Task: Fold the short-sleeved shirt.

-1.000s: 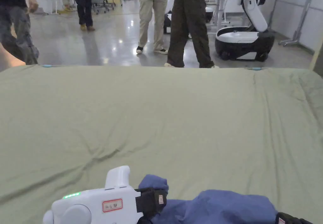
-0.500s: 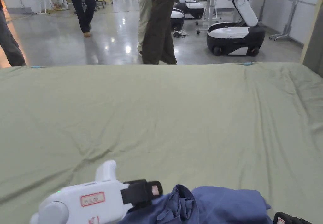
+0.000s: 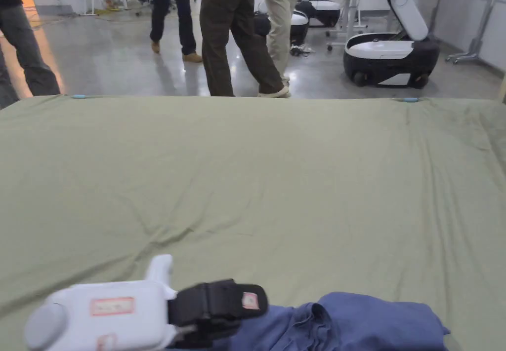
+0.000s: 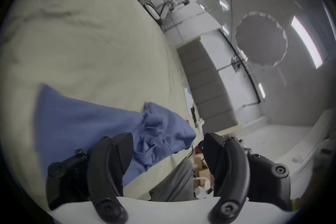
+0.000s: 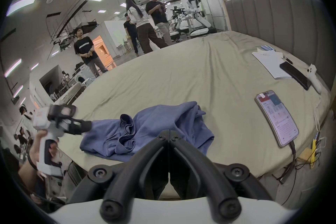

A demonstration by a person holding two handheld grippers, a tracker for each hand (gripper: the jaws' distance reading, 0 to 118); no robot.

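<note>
A crumpled blue short-sleeved shirt lies bunched at the near edge of a bed covered in a green sheet. My left gripper, white with black jaws, hovers at the shirt's left end. In the left gripper view its jaws stand wide open over the shirt, with nothing between them. From the right gripper view, the left gripper hangs by the shirt's left edge, held by a hand. My right gripper is shut, tips together just in front of the shirt, gripping no cloth that I can see.
Right of the shirt lie a lit phone on a cable, a dark phone, white papers and a white controller, near a padded headboard. Several people and a wheeled robot stand beyond the far edge.
The left gripper has drawn back left from the shirt and the raised fold has dropped flat. The right gripper's jaw has left the head view's bottom corner. People beyond the bed walked left.
</note>
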